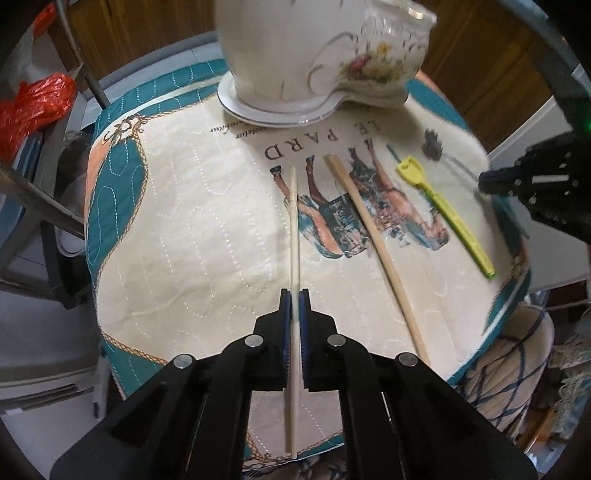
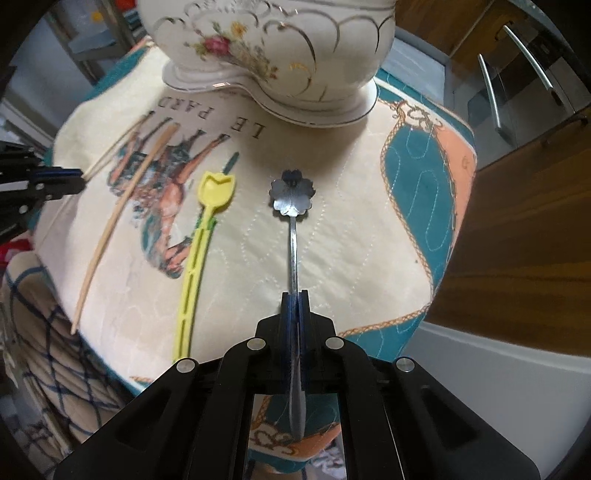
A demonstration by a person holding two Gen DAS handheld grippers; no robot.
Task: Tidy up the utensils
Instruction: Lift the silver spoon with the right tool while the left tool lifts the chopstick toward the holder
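The left claw point(image 1: 294, 295) pinches a pale wooden chopstick point(image 1: 294, 221), the right claw point(image 2: 294, 297) a flower-bowled metal spoon point(image 2: 293, 192), with the white floral porcelain holder point(image 2: 266, 48) at 12 o'clock, contents unseen.

A: What is sitting under everything?
B: A quilted cloth point(image 1: 177, 206) is covering the table, teal at its border, with horses printed on it.
A: And behind?
B: Wood panelling point(image 1: 122, 33) is running along the back, and a red bag point(image 1: 37, 103) is lying at the left. Metal handles point(image 2: 517, 70) are catching light on the right.
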